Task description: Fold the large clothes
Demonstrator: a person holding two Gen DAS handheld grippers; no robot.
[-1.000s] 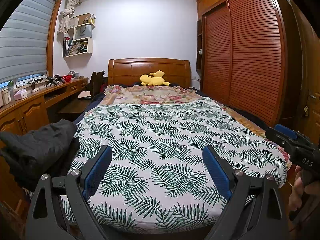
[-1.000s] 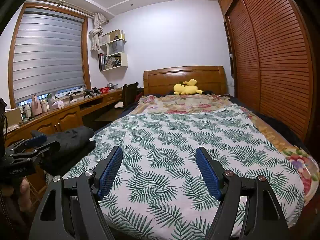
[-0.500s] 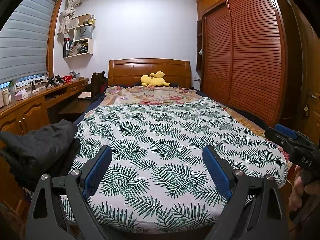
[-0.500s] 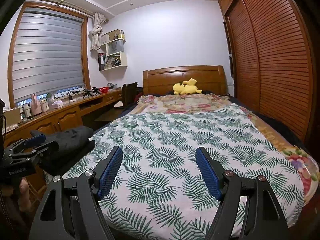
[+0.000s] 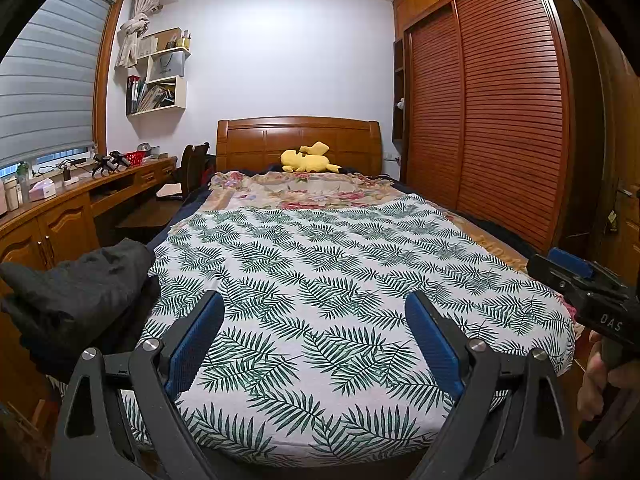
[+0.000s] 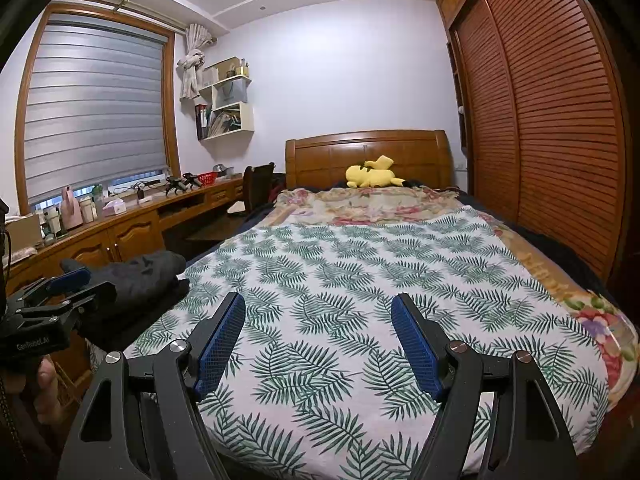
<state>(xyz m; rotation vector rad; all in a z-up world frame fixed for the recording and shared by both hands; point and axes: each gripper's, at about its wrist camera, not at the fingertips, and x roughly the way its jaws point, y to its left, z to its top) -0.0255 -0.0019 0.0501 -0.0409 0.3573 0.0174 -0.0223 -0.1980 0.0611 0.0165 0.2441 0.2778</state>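
Observation:
A dark grey garment [image 5: 76,284] lies in a crumpled heap on the front left corner of the bed; it also shows in the right wrist view [image 6: 136,280]. My left gripper [image 5: 316,320] is open and empty, held above the foot of the bed, with the garment to its left. My right gripper [image 6: 318,320] is open and empty, also above the foot of the bed. Each gripper shows at the edge of the other's view: the right one [image 5: 576,276] and the left one [image 6: 64,292].
The bed carries a white leaf-print sheet [image 5: 340,272] over a floral blanket [image 5: 304,192]. A yellow plush toy [image 5: 308,158] lies by the headboard. A wooden desk [image 5: 60,208] with clutter runs along the left. A slatted wardrobe [image 5: 492,120] stands on the right.

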